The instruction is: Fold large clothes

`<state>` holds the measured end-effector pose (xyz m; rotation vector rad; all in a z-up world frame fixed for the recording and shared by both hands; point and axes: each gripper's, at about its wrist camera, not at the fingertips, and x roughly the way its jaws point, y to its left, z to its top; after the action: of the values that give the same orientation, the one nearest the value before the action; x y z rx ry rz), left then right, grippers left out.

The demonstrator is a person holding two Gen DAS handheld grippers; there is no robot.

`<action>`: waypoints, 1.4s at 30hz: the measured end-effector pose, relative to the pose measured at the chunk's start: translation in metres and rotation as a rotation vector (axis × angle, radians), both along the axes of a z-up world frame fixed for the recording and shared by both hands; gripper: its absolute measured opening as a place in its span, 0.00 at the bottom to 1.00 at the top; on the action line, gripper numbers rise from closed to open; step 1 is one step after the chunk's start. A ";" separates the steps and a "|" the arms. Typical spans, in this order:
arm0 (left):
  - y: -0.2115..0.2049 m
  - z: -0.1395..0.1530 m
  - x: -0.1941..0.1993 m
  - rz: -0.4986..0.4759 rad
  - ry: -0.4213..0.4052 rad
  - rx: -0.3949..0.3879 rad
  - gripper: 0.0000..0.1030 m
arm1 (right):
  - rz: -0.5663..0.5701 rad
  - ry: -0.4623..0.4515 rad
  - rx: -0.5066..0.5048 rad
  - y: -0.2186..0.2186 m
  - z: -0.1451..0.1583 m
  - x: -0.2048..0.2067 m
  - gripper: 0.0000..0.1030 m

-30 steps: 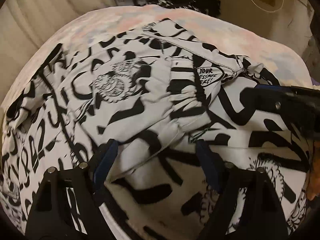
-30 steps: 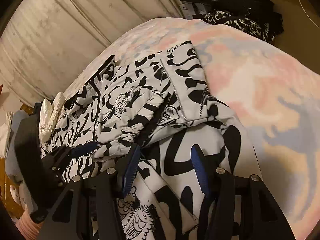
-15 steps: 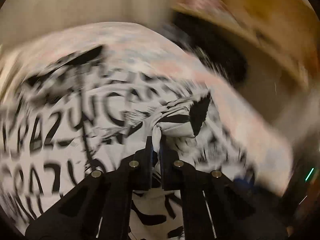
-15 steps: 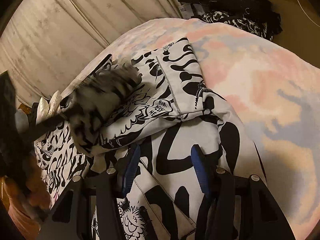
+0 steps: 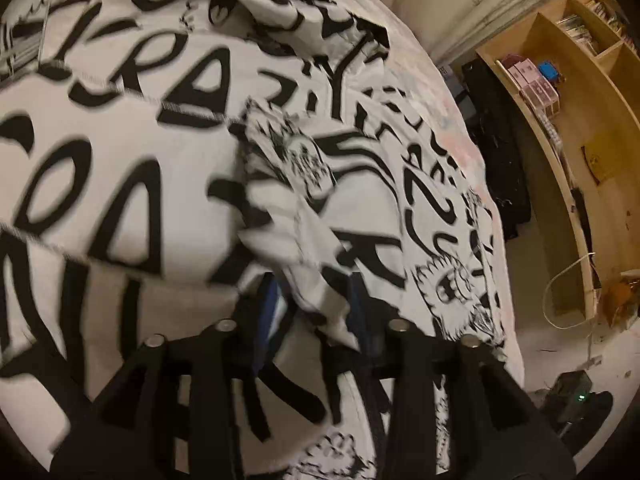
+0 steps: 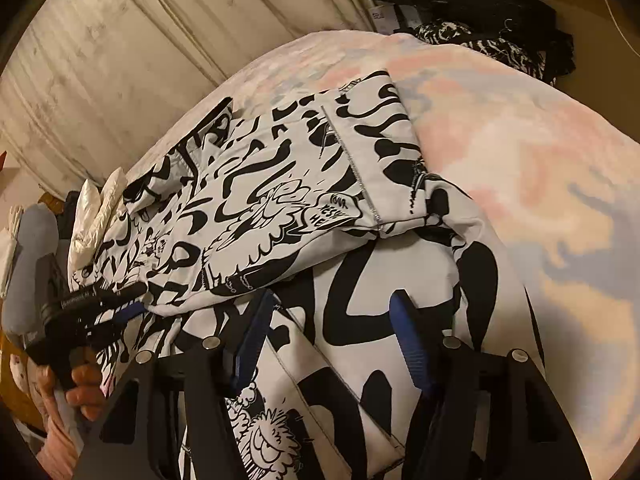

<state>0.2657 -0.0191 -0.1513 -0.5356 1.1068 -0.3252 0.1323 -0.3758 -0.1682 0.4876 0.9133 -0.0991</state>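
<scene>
A large white garment with black graffiti print (image 5: 120, 160) lies spread on the bed, and it also fills the middle of the right wrist view (image 6: 280, 200). One sleeve is folded across its body (image 6: 260, 232). My left gripper (image 5: 314, 312) hovers low over the cloth with its jaws opening. The sleeve's crumpled end (image 5: 312, 264) lies loose between the pads, which do not press on it. From the right wrist camera the left gripper (image 6: 132, 299) shows at the garment's left edge, held by a hand (image 6: 80, 384). My right gripper (image 6: 328, 340) is over the lower part of the garment, jaws opening, with only flat cloth below.
A pastel pink and blue bedspread (image 6: 520, 160) covers the bed. A pale curtain (image 6: 120, 40) hangs behind. Dark clothes (image 6: 500, 40) are piled at the far end. Wooden shelves (image 5: 560, 120) and a floor device with a green light (image 5: 576, 400) lie beyond the bed's edge.
The left gripper shut on the sleeve end, swung it across the garment to the left side and rolled over. It has now opened. The sleeve lies across the body. The right jaws widened slightly.
</scene>
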 end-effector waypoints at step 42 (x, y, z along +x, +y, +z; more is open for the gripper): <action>-0.011 0.034 0.081 -0.089 -0.179 0.534 0.33 | 0.032 0.077 -0.207 -0.081 0.054 0.190 0.53</action>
<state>0.3463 -0.0304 -0.1171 0.0164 0.9930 -0.1399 0.3226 -0.4573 -0.1145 0.2781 0.9740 -0.1825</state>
